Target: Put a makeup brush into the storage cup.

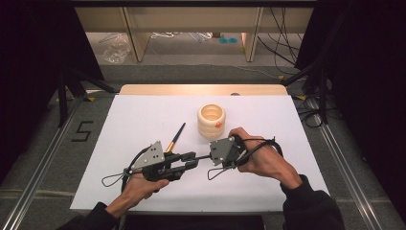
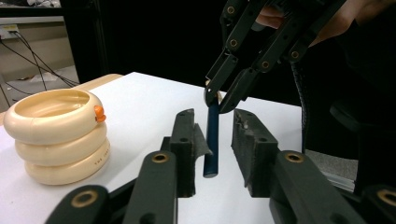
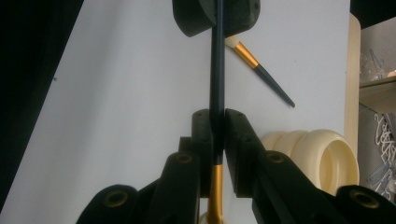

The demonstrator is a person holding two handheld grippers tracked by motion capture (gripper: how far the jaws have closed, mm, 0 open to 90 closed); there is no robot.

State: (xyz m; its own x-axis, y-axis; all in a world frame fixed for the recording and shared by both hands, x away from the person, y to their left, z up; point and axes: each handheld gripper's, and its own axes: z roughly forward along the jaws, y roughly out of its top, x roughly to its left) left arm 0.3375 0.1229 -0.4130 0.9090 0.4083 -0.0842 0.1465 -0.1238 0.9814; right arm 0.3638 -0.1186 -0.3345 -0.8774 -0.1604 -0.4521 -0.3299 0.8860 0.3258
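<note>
left hand [image 1: 139,188]: bottom left of the high view, at the near table edge, carrying its gripper.
left gripper [image 1: 191,160]: points right toward the other gripper. In its own view the dark brush handle stands between its pads, touching the left pad, with a gap to the right pad. Jaws narrow, not clamped.
right hand [image 1: 261,155]: near right, wrapped around its gripper, cable trailing below.
right gripper [image 3: 217,140]: jaws clamped tight on the held brush, just above the gold ferrule.
held brush [image 3: 217,70]: dark blue handle, gold ferrule; spans the gap between the two grippers, above the table, free end reaching into the left gripper's pads.
table [image 1: 143,115]: white top, wooden strip along the far edge.
second brush [image 1: 175,137]: lies flat on the table just behind the left gripper, gold ferrule near, dark handle pointing away and right.
cream ringed holder [image 1: 211,120]: stacked-ring cup, small orange mark on the side, upright at mid-table, beyond the grippers, near the right hand.
</note>
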